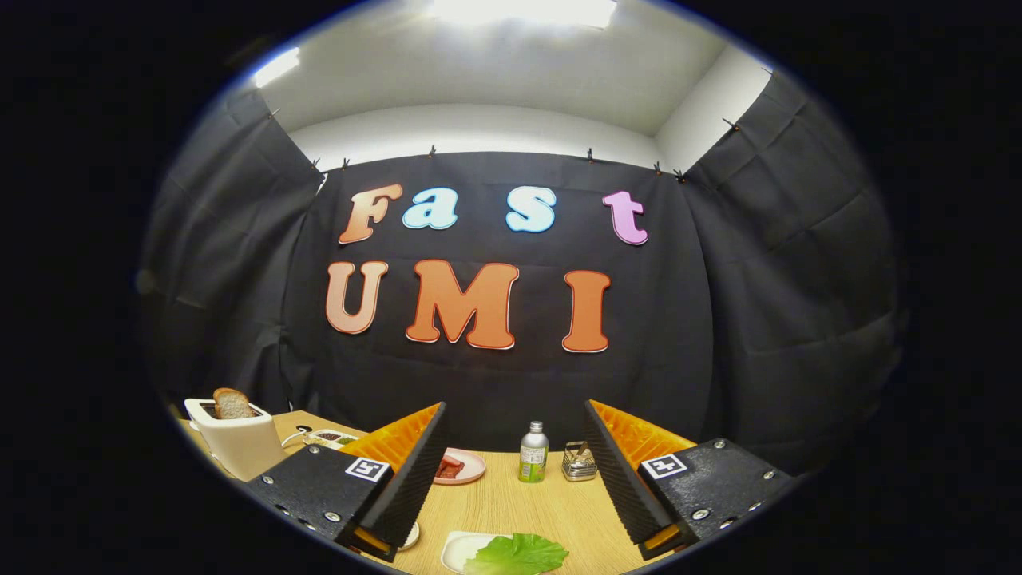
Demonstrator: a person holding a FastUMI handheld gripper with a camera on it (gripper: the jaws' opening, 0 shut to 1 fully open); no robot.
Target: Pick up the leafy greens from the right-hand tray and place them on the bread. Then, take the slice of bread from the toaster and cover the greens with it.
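A leaf of green lettuce (517, 554) is seen lying on a small white tray (459, 549), low between the two fingers of the gripper (511, 463), which are spread wide and grip nothing. Beyond the fingers, on the wooden table (511, 503), a pink plate (467, 465), a small bottle (533, 453) and a metal holder (579, 461) are set. Far to the left, a bread slice (232, 404) stands upright in a white toaster (236, 441).

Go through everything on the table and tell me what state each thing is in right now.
gripper: fingers open, holding nothing
leafy greens: lying on the white tray, between the fingers
slice of bread: upright in the toaster
bottle: upright, capped
pink plate: holding food
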